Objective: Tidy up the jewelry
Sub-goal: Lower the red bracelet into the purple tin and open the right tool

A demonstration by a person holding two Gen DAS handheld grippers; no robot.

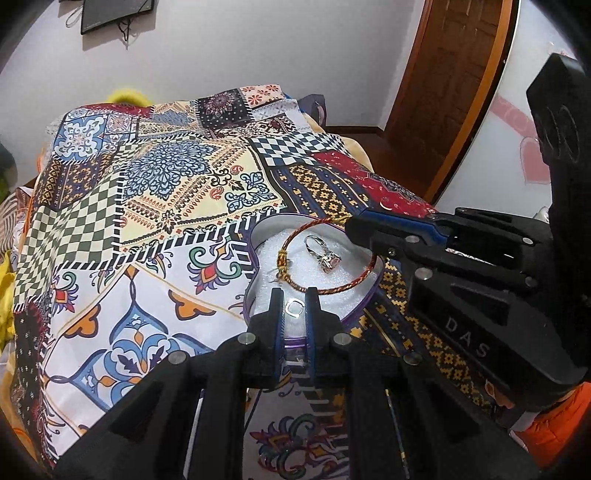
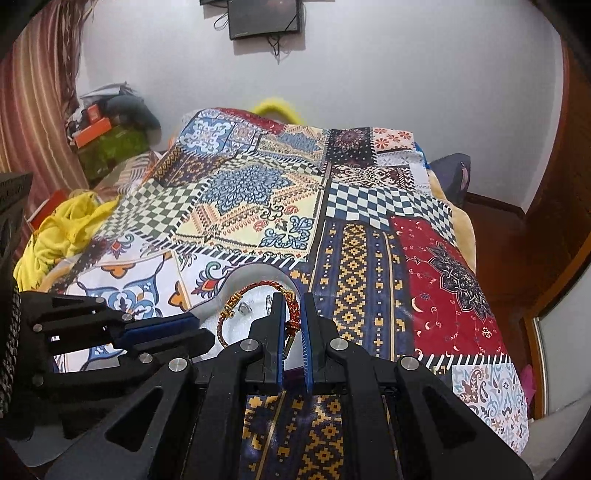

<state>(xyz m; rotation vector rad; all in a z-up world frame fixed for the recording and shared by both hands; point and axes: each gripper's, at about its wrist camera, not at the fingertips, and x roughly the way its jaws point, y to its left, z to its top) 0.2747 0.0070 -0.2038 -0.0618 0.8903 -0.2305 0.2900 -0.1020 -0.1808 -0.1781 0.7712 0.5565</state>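
Observation:
A heart-shaped box (image 1: 258, 236) with white foam lining lies on the patchwork cloth. In it lie a red-and-gold cord bracelet (image 1: 295, 236) and a silver ring with a pink stone (image 1: 323, 254). My left gripper (image 1: 294, 295) hovers over the box's near edge, narrowly parted around a small square silver ring (image 1: 294, 308). My right gripper (image 2: 291, 299) is nearly shut around the bracelet (image 2: 258, 286) at the box's right side; it shows in the left wrist view (image 1: 354, 225) too. The left gripper (image 2: 199, 328) shows at left in the right wrist view.
The patterned patchwork cloth (image 1: 166, 184) covers a raised surface. Yellow fabric (image 2: 62, 225) and clutter with orange boxes (image 2: 96, 129) lie at the left. A wooden door (image 1: 454, 81) stands at the right, a dark frame (image 2: 264, 16) hangs on the wall.

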